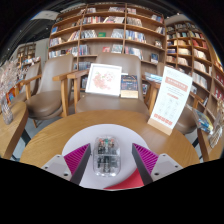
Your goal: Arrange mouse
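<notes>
A library: tall bookshelves (105,30) behind a wooden table (60,135).

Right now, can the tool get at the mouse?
Probably yes. The transparent mouse sits on the white round pad between the tool fingers, which look open with a gap either side. Nothing lies between them and the mouse.

The gripper (107,163) shows two dark fingers (78,172), wedge-shaped and tapering toward their tips. Each carries a magenta pad (145,158) on its inner face, flat and matte.
</notes>
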`<state>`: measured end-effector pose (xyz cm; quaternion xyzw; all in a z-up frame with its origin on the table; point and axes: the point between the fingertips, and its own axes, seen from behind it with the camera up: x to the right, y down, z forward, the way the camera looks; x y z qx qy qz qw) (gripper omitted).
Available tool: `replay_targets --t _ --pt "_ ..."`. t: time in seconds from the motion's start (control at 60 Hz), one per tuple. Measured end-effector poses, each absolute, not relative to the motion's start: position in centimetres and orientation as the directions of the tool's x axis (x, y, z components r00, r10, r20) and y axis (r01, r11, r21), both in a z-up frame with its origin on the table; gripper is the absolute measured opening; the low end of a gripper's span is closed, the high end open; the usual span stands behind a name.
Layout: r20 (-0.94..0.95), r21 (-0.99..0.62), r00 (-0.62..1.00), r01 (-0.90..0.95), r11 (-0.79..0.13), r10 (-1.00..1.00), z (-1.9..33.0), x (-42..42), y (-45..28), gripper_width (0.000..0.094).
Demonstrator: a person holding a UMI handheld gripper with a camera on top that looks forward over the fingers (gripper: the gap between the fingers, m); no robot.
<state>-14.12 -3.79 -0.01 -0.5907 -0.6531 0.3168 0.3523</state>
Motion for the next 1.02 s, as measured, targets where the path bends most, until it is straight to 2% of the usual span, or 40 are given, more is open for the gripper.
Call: replay_targets --t 0.083,0.183,0.35,0.467,0.633,1.017 --pt "0.055 -0.836 -0.037 0.544 0.067 0.998 1.6 -12.6 -3.5 0.0846" --pt "0.011 -0.845 -0.018 0.535 0.019 1.000 5.3 -8.2 -2.8 0.0847" --pt "0.054 -0.862 -0.001 0.504 0.047 0.999 11.5 3.0 -0.6 0.0852" --pt "0.073 -0.875 0.025 0.482 0.053 0.997 14.1 11.1 1.0 0.0852" --pt "0.069 -0.891 0.044 0.451 0.042 0.997 16.3 20.7 2.4 0.0852" --pt "0.091 -0.908 0.022 0.412 0.074 0.996 17.5 29.0 2.6 0.0854"
